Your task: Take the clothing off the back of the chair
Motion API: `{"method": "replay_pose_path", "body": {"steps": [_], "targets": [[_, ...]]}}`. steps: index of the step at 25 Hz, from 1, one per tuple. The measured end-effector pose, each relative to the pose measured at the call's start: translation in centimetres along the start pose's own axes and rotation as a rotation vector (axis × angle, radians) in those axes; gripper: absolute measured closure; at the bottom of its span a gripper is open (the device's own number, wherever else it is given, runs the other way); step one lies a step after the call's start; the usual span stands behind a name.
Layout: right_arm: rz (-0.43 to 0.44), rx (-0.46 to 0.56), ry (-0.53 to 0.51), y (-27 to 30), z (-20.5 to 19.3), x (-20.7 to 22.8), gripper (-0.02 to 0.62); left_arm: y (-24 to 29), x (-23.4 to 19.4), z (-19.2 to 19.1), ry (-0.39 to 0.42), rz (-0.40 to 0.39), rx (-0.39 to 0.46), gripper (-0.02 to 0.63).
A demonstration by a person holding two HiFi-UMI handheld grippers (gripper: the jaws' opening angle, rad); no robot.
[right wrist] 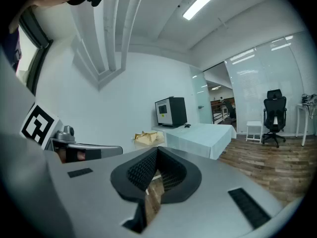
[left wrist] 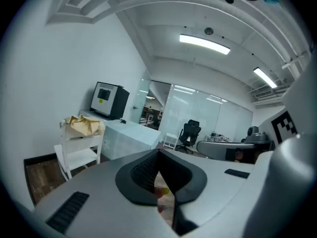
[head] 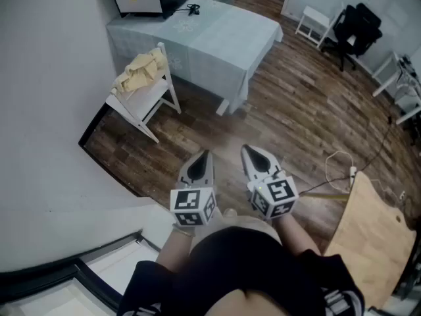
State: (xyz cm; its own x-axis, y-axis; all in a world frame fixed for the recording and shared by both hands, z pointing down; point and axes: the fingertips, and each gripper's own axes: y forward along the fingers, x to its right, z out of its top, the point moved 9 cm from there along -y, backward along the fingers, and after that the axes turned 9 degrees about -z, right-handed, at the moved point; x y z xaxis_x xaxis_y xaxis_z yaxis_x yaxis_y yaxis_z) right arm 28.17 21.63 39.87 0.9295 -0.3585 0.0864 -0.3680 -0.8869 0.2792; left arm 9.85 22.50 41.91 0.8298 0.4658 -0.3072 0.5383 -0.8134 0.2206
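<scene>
on the chair (head: 146,100) back, crumpled clothing (head: 139,72), kind unclear; left gripper (head: 203,157) and right gripper (head: 249,152) closed, empty

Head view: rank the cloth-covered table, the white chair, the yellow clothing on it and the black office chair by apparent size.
1. cloth-covered table
2. white chair
3. black office chair and yellow clothing: about alike, so unranked; the office chair stands farther from the camera.

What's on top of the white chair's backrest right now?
A crumpled pale yellow garment is draped over the backrest of the white chair. It hides the top rail underneath; the seat below is visible.
</scene>
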Motion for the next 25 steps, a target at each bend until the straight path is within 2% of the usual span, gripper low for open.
{"method": "replay_pose_path", "body": {"steps": [10,25], "targets": [[0.014,0.012,0.010,-5.3,-1.6,1.4,0.584,-1.4,4.4,-2.2,-0.034,0.007,-0.009,0.609],[0.067,0.018,0.039,-5.1,-1.3,0.7,0.584,-1.8,4.0,-2.1,-0.041,0.015,-0.013,0.609]]}}
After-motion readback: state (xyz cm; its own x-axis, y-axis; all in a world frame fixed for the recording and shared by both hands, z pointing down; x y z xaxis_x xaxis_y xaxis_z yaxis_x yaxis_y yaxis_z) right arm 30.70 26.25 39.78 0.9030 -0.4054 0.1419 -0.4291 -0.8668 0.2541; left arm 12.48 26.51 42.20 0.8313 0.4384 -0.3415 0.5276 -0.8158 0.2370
